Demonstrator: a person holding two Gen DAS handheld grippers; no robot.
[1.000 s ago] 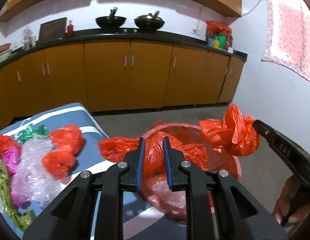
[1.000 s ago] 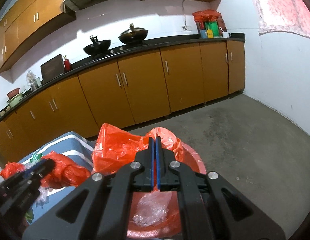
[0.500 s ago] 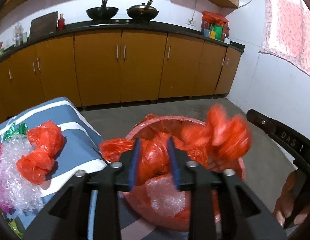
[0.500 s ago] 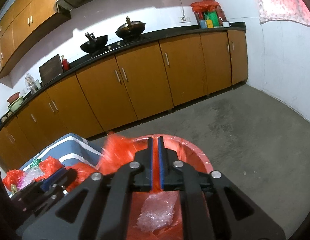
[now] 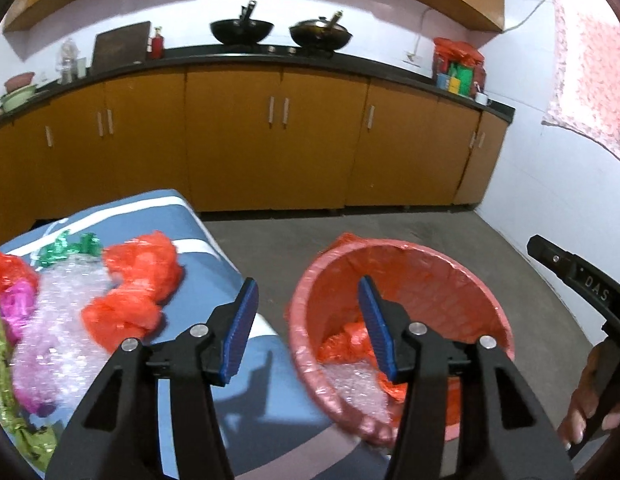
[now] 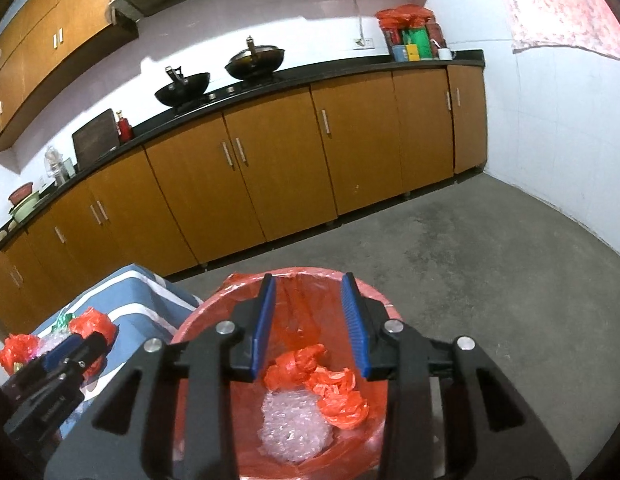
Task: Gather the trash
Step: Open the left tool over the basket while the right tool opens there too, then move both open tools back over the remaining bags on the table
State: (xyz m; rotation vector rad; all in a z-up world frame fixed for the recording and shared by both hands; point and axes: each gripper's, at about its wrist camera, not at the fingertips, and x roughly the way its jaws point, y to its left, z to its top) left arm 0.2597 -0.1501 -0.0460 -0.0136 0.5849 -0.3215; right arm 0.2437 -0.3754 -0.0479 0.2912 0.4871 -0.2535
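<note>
Red bags (image 6: 322, 380) lie in bin (image 6: 198, 320) – below both spread, empty grippers (image 6: 309, 326) (image 5: 306, 330)

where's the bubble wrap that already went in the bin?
In the right wrist view the bubble wrap lies at the bottom of the red bin, left of and touching the crumpled red bags, below the open right gripper.
</note>
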